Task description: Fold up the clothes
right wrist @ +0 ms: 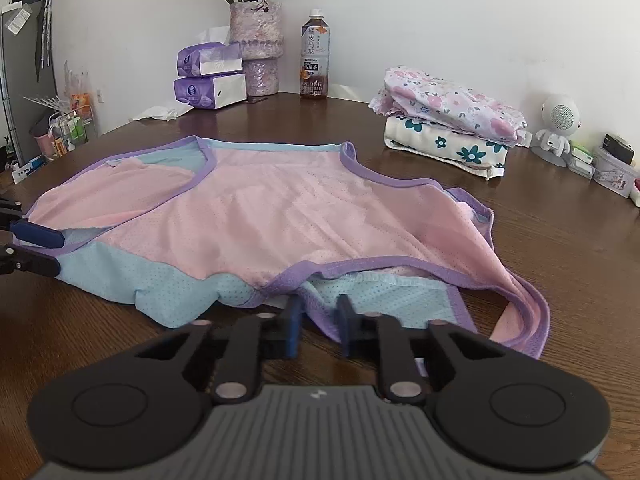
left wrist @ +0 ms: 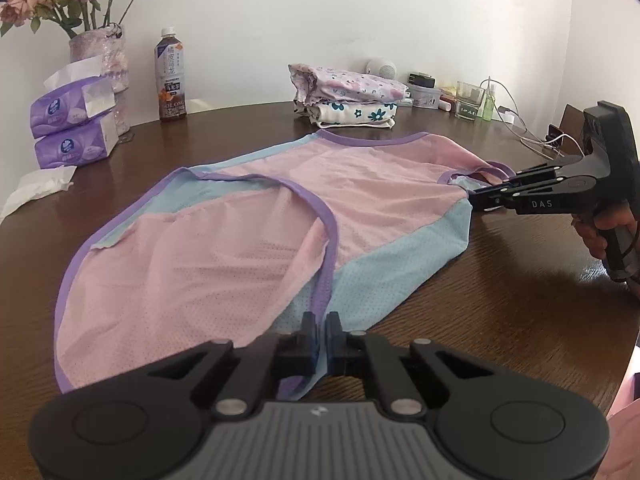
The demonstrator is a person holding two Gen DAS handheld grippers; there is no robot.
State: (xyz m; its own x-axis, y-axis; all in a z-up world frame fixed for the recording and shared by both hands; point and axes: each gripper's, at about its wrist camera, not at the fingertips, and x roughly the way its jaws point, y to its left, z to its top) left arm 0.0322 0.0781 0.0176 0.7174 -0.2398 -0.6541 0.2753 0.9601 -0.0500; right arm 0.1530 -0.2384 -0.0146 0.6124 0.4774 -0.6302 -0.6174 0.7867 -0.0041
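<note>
a pink, blue and purple-trimmed mesh garment [left wrist: 248, 216] lies spread flat in the middle of a dark wooden worktop [left wrist: 500, 288], held at two edges. the left gripper [left wrist: 321, 330] is clenched on the garment's purple hem at the near edge, fabric caught between its pads. the right gripper [right wrist: 318, 326], gripped by a hand [left wrist: 604, 232], reaches the blue side panel beside the armhole; in its own view the jaws show a gap with cloth bunched just ahead, while the left view shows them pinched on the blue fabric. behind the garment stands a stack of folded floral clothes [right wrist: 448, 128], apart from it. along the wall are two purple tissue packs [left wrist: 74, 128], a vase of pink roses [right wrist: 256, 52], a tea bottle [left wrist: 172, 76] whose label partly reads "olong", a small white robot-shaped figure [right wrist: 558, 128], jars and white cables. the right gripper's body bears the letters "das".
</note>
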